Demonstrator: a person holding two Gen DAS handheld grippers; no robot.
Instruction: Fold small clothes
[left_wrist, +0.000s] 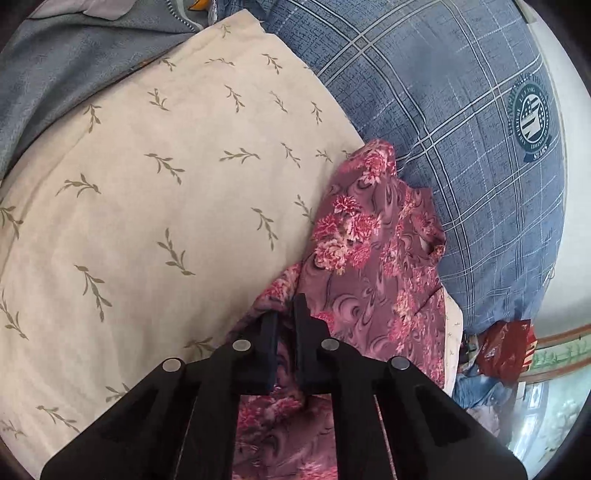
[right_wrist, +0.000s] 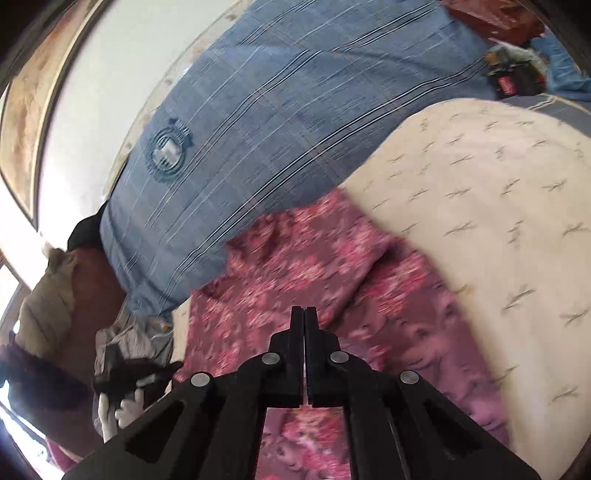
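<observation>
**Mia:** Where is the little piece of clothing?

**Dad:** The pink flowery cloth (left_wrist: 373, 251) lies on the bed. In the left wrist view it runs from near the camera away to the far right, like a long strip. On its left is the cream sheet with leaves (left_wrist: 155, 192). On its right is the blue checked pillow (left_wrist: 461, 129).

**Mia:** Which gripper is closer to it?

**Dad:** Both are right over it. The left gripper (left_wrist: 286, 325) sits at the near end of the strip. The rest of the cloth stretches away from its tips.

**Mia:** Is it holding the cloth?

**Dad:** Its jaws are almost together, with just a thin gap. Pink cloth bunches up between them, so I think it has pinched a fold at the near end.

**Mia:** And the other one?

**Dad:** The right gripper (right_wrist: 303, 314) has its jaws pressed tight together. The pink cloth lies under and beyond its tips. That picture is blurry, so I cannot tell if any cloth is caught in there.

**Mia:** What comes next?

**Dad:** I guess the near end has to go over to the far end.
</observation>
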